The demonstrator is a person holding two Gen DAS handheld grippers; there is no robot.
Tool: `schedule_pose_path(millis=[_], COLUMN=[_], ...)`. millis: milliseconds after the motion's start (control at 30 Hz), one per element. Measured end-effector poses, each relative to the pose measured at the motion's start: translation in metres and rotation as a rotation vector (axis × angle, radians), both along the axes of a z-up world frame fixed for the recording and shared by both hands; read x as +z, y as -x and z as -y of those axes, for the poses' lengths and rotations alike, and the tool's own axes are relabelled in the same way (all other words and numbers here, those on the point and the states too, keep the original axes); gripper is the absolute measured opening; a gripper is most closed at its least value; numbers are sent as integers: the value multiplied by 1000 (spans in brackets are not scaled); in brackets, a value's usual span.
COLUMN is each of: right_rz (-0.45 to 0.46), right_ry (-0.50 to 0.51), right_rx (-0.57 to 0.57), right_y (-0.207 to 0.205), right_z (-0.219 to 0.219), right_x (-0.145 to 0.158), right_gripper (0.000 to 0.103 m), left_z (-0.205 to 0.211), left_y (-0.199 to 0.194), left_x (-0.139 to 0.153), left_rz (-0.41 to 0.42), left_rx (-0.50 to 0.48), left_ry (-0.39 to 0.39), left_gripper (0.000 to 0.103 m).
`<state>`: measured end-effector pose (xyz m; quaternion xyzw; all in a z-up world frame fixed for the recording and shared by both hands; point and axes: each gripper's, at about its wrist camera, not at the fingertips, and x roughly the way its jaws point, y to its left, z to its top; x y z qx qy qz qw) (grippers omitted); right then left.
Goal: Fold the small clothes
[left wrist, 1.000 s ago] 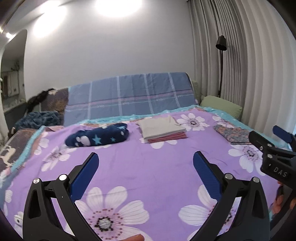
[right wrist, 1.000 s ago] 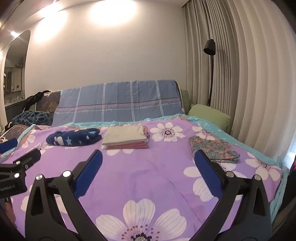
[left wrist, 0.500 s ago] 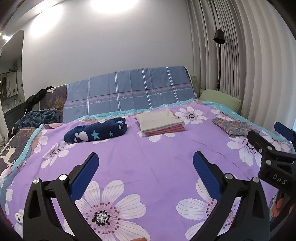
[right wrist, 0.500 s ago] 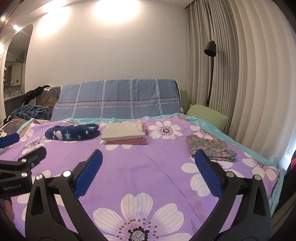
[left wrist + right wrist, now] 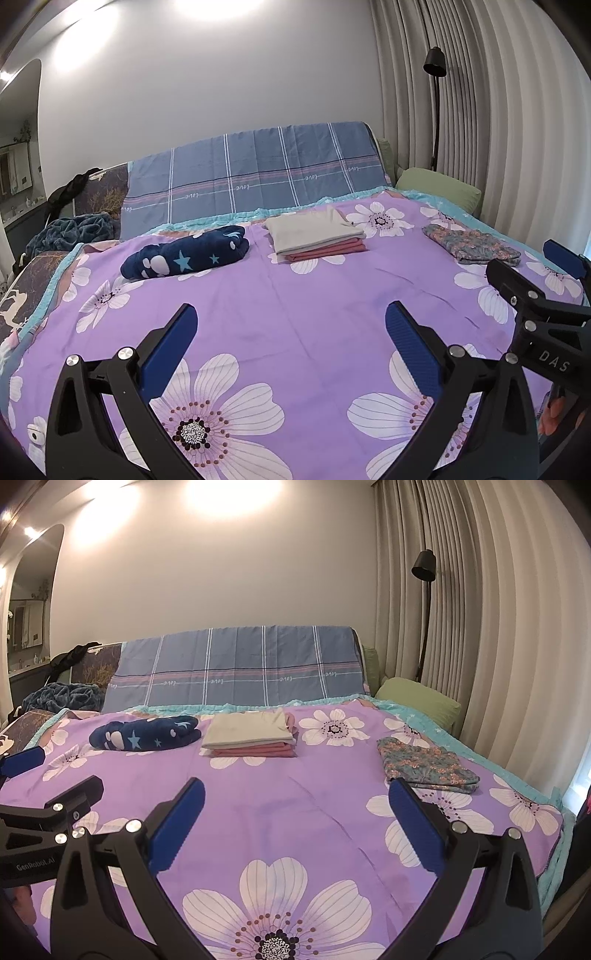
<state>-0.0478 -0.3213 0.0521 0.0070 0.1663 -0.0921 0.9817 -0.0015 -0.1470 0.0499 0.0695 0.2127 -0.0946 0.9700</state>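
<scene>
Over the bed [image 5: 295,325], with its purple flowered cover, I hold my left hand-held gripper [image 5: 291,325] and my right hand-held gripper [image 5: 295,797], each with its blue pads spread wide and nothing between them. Toward the far end lie the folded clothes: a navy star-print bundle [image 5: 188,256] on the left, and just right of it a beige piece stacked on pink ones [image 5: 317,236]. A floral folded piece [image 5: 424,764] lies well apart near the right edge, beyond my right gripper. A green pillow [image 5: 417,701] sits by the curtain [image 5: 480,627].
</scene>
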Motion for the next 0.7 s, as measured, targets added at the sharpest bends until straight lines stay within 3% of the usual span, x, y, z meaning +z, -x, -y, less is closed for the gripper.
schedule_pose_path(millis=[700], right_rz=[-18], right_ry=[-2], right_rx=[-5], right_y=[-13], right_z=[6], right_x=[-6], right_gripper=[101], left_z=[5], left_y=[-7], left_x=[-1], left_rz=[-5], left_rx=[10], left_ry=[-10], left_gripper=[102])
